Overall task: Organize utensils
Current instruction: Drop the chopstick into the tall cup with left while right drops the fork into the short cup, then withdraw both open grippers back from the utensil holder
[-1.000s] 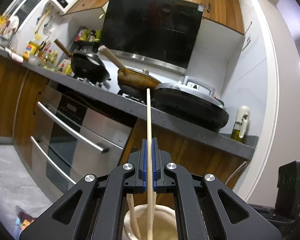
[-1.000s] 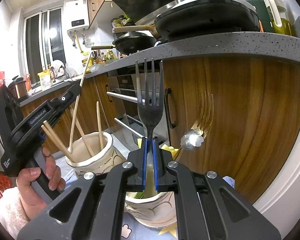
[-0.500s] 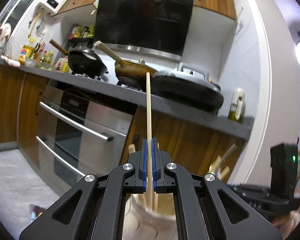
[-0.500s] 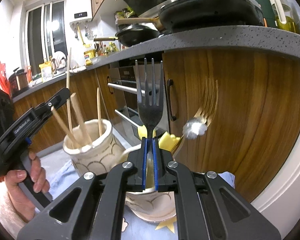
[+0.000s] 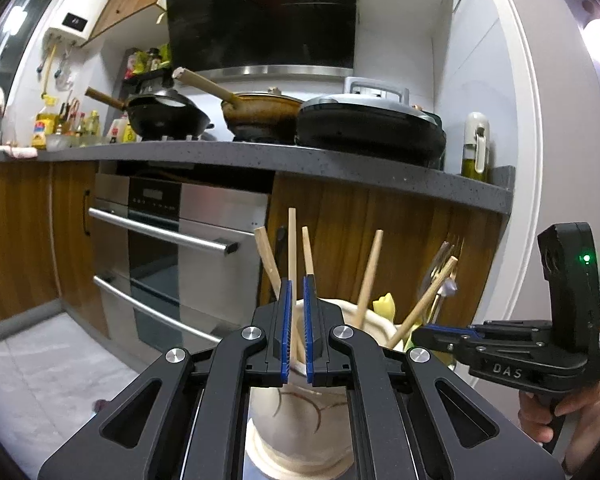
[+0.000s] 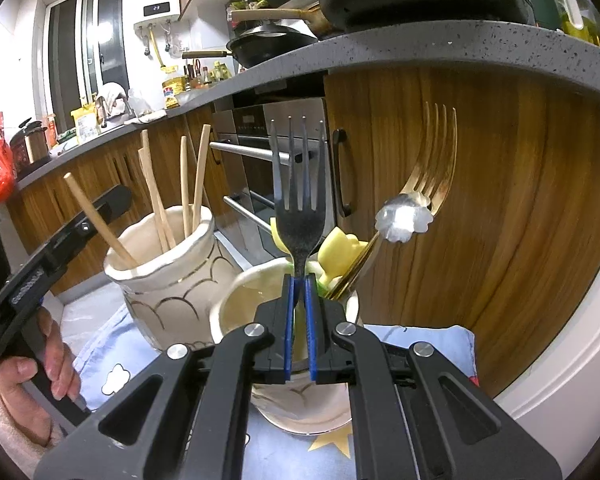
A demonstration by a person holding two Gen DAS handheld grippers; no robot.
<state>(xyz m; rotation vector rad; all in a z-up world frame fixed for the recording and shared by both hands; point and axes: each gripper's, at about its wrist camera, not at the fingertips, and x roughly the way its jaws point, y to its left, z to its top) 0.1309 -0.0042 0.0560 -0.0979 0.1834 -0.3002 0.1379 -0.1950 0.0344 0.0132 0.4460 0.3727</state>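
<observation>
Chopstick (image 5: 292, 248) pinched in left tongs (image 5: 296, 330) over jar (image 5: 300, 420); fork (image 6: 299, 200) pinched in right tongs (image 6: 299, 328) over cup (image 6: 236, 300). Release needed next.

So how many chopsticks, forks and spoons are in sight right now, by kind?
chopsticks: 5, all in one jar
forks: 2, the black fork and the gold fork
spoon: 1, flower-headed
Total: 8
The yellow piece is left out because its kind is unclear.
</observation>
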